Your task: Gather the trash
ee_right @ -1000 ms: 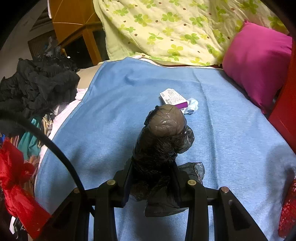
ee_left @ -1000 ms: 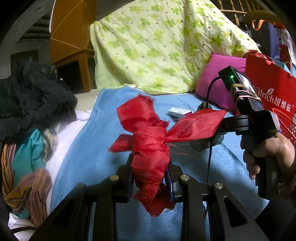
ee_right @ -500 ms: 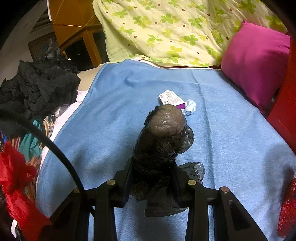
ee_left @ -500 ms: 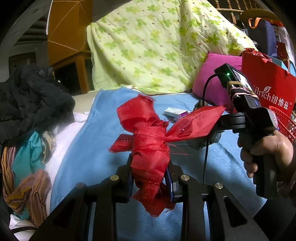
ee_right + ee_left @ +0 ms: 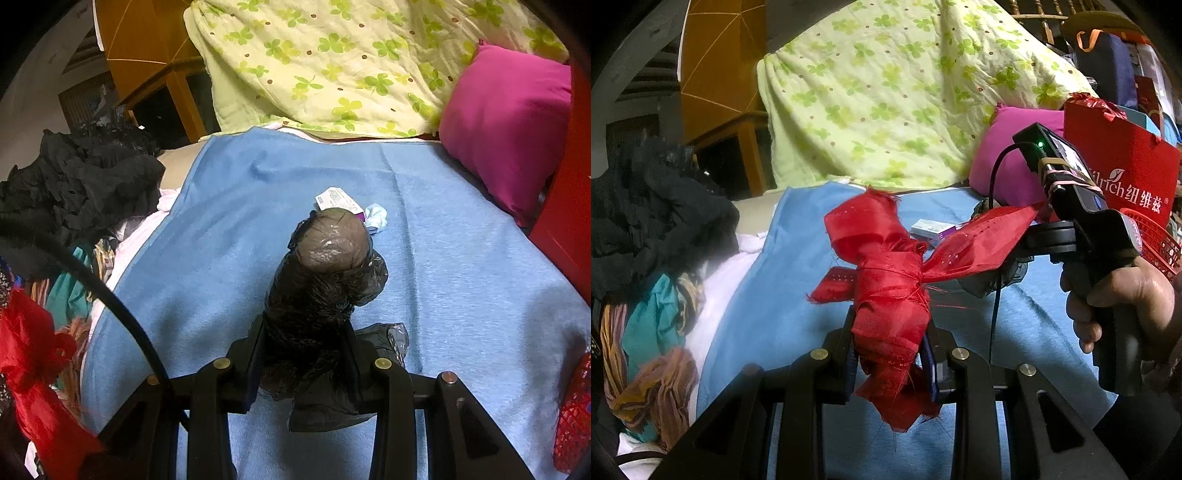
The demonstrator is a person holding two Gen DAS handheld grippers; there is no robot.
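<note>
Carrying both loads above the blue blanket [image 5: 443,258], presumably toward the red mesh basket [image 5: 1156,240] at right. Left tool [image 5: 890,354] clamping tight on the red fabric scrap [image 5: 886,280]. Right tool [image 5: 306,354] pinching the black plastic bag [image 5: 321,280], jaws nearly closed. Leaving a small box [image 5: 336,199] and a crumpled wrapper [image 5: 376,216] lying on the blanket.

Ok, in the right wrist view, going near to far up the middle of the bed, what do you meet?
Black plastic bag shut in the right gripper → small white box → blue blanket's far edge → green floral quilt.
</note>
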